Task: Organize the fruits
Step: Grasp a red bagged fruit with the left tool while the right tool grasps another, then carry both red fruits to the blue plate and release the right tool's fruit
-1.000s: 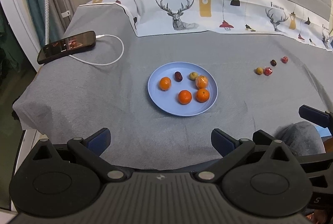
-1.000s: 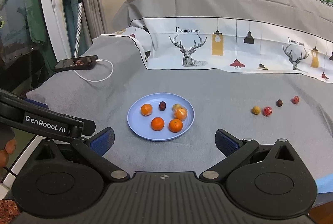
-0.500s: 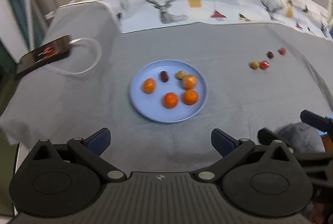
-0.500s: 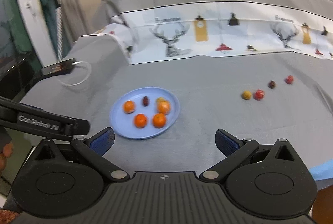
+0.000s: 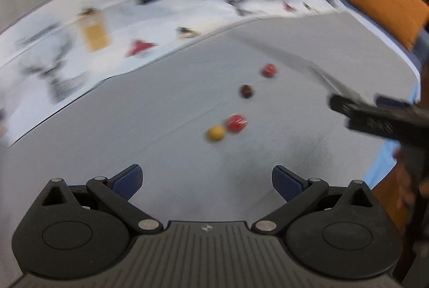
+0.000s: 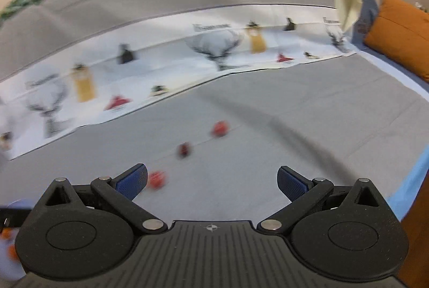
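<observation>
Both tongs spread, empty: left tongs, right tongs. Loose row mid-frame on grey bedsheet: small yellow round fruit touching red round fruit; likely awaiting pickup.

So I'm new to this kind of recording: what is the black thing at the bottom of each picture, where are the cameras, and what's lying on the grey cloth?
There is no robot here. A person holds a two-finger gripper in each hand, and each gripper carries a wide-angle camera looking forward along its fingers. The black shape at the bottom is the gripper's own body.

One picture is from the left gripper, the other from the right gripper. Both have their blue-tipped fingers spread wide and hold nothing. Both pictures are blurred.

On the grey cloth lie four small fruits in a loose line: a yellow fruit beside a red fruit, then a dark fruit, then a far red fruit. The right view shows the three red and dark ones; the yellow one is not visible there. Behind runs a white printed cloth with deer pictures.
</observation>
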Available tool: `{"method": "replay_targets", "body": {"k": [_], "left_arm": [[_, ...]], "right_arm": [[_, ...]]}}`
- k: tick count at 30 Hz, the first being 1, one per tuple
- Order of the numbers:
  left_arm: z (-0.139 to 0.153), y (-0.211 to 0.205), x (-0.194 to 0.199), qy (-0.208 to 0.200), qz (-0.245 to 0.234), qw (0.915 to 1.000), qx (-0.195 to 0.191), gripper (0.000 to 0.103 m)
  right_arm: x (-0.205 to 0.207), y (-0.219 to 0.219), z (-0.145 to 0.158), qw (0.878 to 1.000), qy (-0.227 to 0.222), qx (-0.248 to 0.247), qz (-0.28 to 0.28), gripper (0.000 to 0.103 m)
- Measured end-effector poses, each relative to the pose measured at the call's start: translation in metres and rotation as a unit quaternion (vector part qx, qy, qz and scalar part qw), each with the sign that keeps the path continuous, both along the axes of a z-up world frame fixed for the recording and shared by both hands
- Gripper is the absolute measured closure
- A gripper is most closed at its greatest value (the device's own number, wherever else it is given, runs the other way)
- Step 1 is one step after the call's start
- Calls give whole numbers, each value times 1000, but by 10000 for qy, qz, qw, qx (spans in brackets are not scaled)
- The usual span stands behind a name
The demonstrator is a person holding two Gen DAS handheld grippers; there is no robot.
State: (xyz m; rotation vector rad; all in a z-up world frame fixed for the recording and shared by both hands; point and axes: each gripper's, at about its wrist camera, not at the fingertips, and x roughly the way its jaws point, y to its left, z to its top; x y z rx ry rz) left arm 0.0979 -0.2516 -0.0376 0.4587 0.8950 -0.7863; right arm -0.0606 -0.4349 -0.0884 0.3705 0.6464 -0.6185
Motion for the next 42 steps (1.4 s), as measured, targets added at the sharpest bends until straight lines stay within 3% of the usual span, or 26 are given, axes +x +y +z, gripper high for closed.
{"method": "replay_targets", "body": {"k": [5,10,14,18,20,21,22,23,24,25,26,30,34,38,42], "left_arm": [[-64,-73,36,268,-321,9982,439,0],[-104,-121,71,257,-513,9947,848,0],[-122,-139,91,316,-659,9924,987,0],[-126,-146,98,386,-963,9898,971,1],[-126,-147,95,317,-1063,9897,902,5],[-125,-147,92,282,-1146,9894,844,30],[-126,-148,89,259,-1227,9883,874,70],[-127,-151,86,333,-1301,9864,946,70],[-127,-151,85,300,-1250,9873,931,70],[-125,-149,83,232,-1254,9880,868,70],[-123,-148,80,169,-1278,9881,841,70],[-99,-133,83,156,-979,9934,572,70],[-52,-93,89,218,-423,9989,54,70],[-11,-35,80,111,68,9997,-220,70],[21,26,57,-84,438,9987,-259,70]], "right_arm": [[48,-65,-73,9979,492,337,-244,1],[96,-102,-120,9975,524,478,-64,1],[135,-116,-146,9985,495,212,113,1],[162,-112,-158,9970,641,-422,100,1],[166,-112,-160,9973,553,-477,97,1],[165,-114,-159,9975,536,-459,87,1],[164,-114,-157,9973,544,-479,135,2],[161,-112,-155,9971,483,-548,208,18],[159,-108,-151,9964,427,-649,337,52],[159,-105,-148,9953,482,-733,400,71],[158,-103,-146,9945,579,-774,401,77],[138,-112,-130,9984,389,-378,-124,78],[101,-110,-96,9980,19,-452,-450,78],[60,-84,-53,9958,-304,-791,-357,78],[27,-39,-13,9932,-554,-1017,-64,78]]}}
